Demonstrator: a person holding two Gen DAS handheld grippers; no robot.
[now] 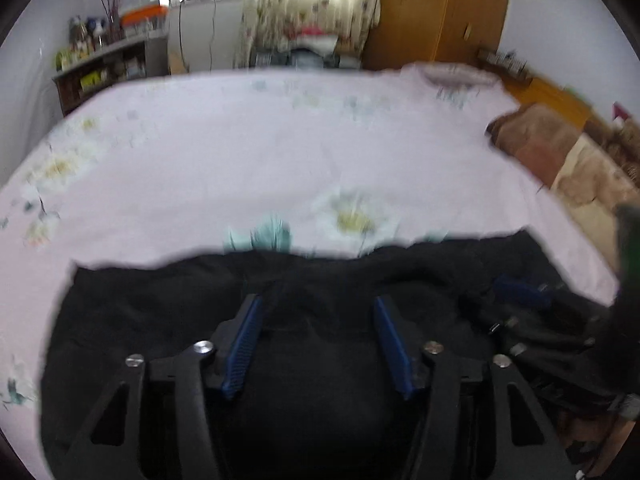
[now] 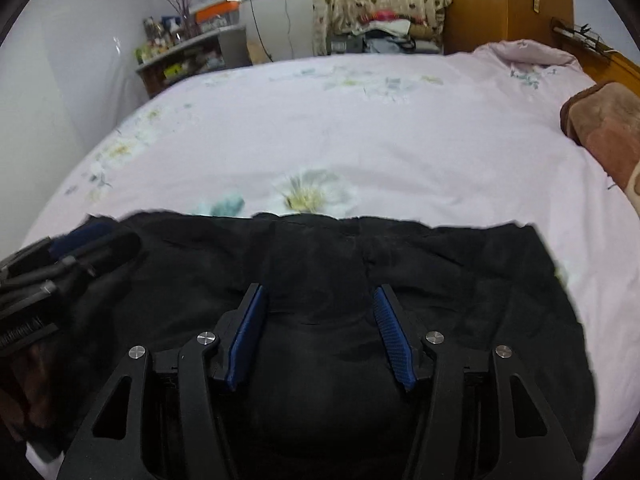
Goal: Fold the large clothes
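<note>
A large black garment (image 1: 160,312) lies spread on the near part of a bed; it also fills the lower half of the right wrist view (image 2: 460,280). My left gripper (image 1: 318,312) is open just above the cloth, its blue pads (image 1: 246,340) apart and holding nothing. My right gripper (image 2: 318,304) is open too, over the garment's middle, with blue pads (image 2: 390,332) spread. The right gripper shows at the right of the left wrist view (image 1: 520,292). The left gripper shows at the left edge of the right wrist view (image 2: 60,256).
The bed has a pale pink floral sheet (image 2: 340,128). A brown blanket (image 2: 604,128) lies at its right side, with a bunched pink quilt (image 2: 528,56) at the far right corner. A cluttered shelf (image 2: 180,56), curtains and a wooden wardrobe (image 2: 508,0) stand beyond the bed.
</note>
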